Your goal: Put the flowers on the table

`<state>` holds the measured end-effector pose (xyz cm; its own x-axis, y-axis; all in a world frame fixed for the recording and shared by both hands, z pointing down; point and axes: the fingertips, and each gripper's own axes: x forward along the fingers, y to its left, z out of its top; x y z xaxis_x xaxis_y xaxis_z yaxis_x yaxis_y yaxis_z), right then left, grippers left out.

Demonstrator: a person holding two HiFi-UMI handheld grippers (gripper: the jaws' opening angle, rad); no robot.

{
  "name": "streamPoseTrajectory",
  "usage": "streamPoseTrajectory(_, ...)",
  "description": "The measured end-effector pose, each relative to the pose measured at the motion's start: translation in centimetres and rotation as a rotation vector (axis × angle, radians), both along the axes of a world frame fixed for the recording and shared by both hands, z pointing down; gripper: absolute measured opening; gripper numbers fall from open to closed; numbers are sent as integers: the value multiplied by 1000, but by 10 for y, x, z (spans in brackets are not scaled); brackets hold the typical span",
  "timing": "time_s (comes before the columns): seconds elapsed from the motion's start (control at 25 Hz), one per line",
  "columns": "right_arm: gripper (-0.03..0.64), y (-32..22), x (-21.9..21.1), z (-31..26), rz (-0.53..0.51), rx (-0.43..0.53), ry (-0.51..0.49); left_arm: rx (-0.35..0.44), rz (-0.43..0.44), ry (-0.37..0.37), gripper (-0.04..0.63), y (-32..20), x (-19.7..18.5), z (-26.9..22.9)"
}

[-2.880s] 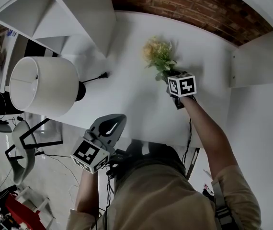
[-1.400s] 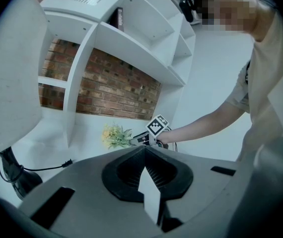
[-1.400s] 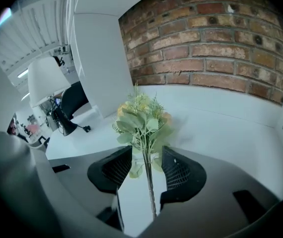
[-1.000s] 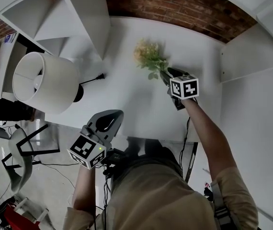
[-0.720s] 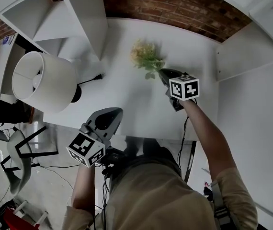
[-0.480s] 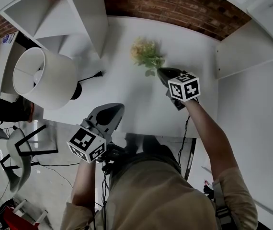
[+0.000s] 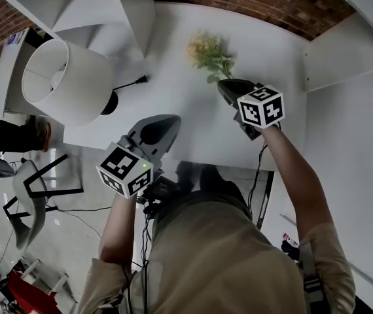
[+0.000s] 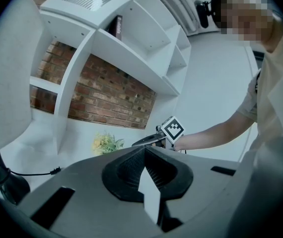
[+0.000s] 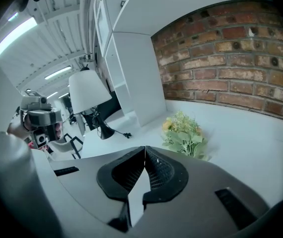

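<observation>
1. The flowers (image 7: 209,52) lie on the white table (image 7: 193,120), toward its back edge by the brick wall, blooms pointing away from the person
2. The right gripper (image 7: 228,87) sits just beside the stem end; its jaws are pressed together with nothing between them, so the bunch rests on the table alone
3. The left gripper (image 7: 158,131) hangs over the table's front edge, well apart from the flowers, jaws likewise pressed together and empty
4. Judged from this, the placing looks done and the step in hand is getting the right gripper clear
5. To do it well, draw the right gripper straight back along its own line, toward the person, not sideways: the stem ends are hidden behind its body, and I cannot tell whether they touch it
6. Lift a little before pulling away, so that a leaf caught on the jaws does not drag the bunch
7. Keep the left gripper where it is; the lamp (image 7: 65,80) and its cord (image 7: 129,85) stand on that side
</observation>
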<state>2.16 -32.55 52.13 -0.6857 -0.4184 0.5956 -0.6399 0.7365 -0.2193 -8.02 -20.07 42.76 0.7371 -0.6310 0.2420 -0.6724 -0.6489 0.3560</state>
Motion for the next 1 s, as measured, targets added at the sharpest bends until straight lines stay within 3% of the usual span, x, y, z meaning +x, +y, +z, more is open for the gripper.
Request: streamPoseTrajectory(1.0, 23, 56, -37, -39, -5, -22, -175, 55, -1, 17, 8, 12, -8, -13)
